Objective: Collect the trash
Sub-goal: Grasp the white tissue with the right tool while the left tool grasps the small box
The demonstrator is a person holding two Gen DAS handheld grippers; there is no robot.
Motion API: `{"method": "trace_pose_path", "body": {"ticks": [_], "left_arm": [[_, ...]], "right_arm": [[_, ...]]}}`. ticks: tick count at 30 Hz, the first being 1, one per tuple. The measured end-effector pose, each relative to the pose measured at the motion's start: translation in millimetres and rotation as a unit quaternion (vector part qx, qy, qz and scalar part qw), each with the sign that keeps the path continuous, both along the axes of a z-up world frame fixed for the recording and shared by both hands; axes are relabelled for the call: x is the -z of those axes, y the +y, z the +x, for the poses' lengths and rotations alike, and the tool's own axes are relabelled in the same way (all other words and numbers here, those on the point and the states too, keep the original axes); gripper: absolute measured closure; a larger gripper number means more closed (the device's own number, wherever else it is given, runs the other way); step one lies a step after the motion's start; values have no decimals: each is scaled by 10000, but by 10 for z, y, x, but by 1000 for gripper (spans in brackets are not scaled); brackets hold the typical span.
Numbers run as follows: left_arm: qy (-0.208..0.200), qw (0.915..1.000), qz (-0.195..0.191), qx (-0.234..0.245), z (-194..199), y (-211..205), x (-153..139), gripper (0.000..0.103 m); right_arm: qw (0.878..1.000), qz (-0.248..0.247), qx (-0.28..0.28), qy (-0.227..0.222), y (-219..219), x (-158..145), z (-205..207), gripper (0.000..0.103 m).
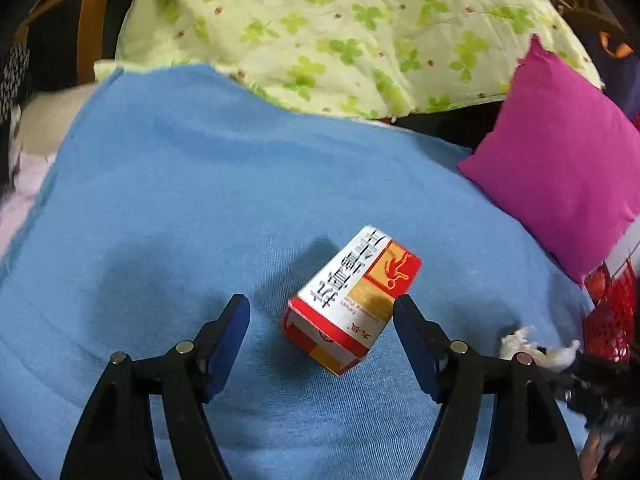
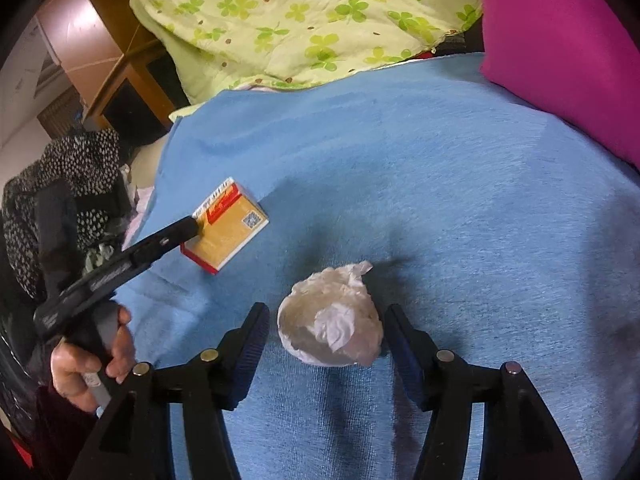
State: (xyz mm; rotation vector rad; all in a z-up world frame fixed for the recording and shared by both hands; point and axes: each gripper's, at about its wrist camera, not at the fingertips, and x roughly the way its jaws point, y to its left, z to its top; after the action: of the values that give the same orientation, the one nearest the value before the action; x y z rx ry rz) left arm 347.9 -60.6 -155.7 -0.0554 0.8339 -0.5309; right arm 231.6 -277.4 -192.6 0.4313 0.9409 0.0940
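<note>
While a blue blanket (image 1: 192,200) covers the bed, two pieces of trash lie on it: a red, white and yellow carton (image 1: 352,300) printed with Chinese characters, and a crumpled white tissue (image 2: 330,320). Seen from the left wrist, the left tool (image 1: 322,308) stands with its jaws apart, the carton lying on its side between the blue-padded tips, close against the right one but unclamped by either. Seen from the right wrist, the right tool (image 2: 324,318) brackets the tissue, jaws parted, with a slim gap on each side of the wad so that neither pad presses it. That same view catches the left tool reaching in from the left, its black tip at the carton's edge, with the person's hand (image 2: 90,354) wrapped round its grip. The tissue lies nearer the camera than the carton, to the carton's right, the two apart. A magenta pillow (image 1: 560,160) rests at the blanket's right edge, and a pale green quilt (image 1: 340,24) with a clover print is bunched along the far side. Something red and net-like (image 1: 612,312) shows at the right rim of the left-wrist view, just beyond the tissue; what it is cannot be told. Wooden furniture (image 2: 100,40) stands beyond the bed at the left.
</note>
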Motion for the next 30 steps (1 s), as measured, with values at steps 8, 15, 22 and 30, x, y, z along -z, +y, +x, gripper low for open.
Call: {"method": "trace_pose_path", "body": {"ticks": [8, 15, 22, 30], "left_arm": [[-70, 9995, 165, 268, -65, -235, 30, 28], [110, 9988, 314, 371, -76, -294, 72, 52], [88, 9989, 414, 212, -128, -327, 28, 53], [-227, 9988, 397, 177, -361, -341, -245, 53]], "right_arm": [[9988, -471, -105, -92, 165, 18, -16, 59], [9988, -429, -58, -208, 132, -75, -63, 60], [9987, -391, 8, -313, 73, -178, -136, 60], [9977, -292, 169, -579, -49, -396, -277, 60]]}}
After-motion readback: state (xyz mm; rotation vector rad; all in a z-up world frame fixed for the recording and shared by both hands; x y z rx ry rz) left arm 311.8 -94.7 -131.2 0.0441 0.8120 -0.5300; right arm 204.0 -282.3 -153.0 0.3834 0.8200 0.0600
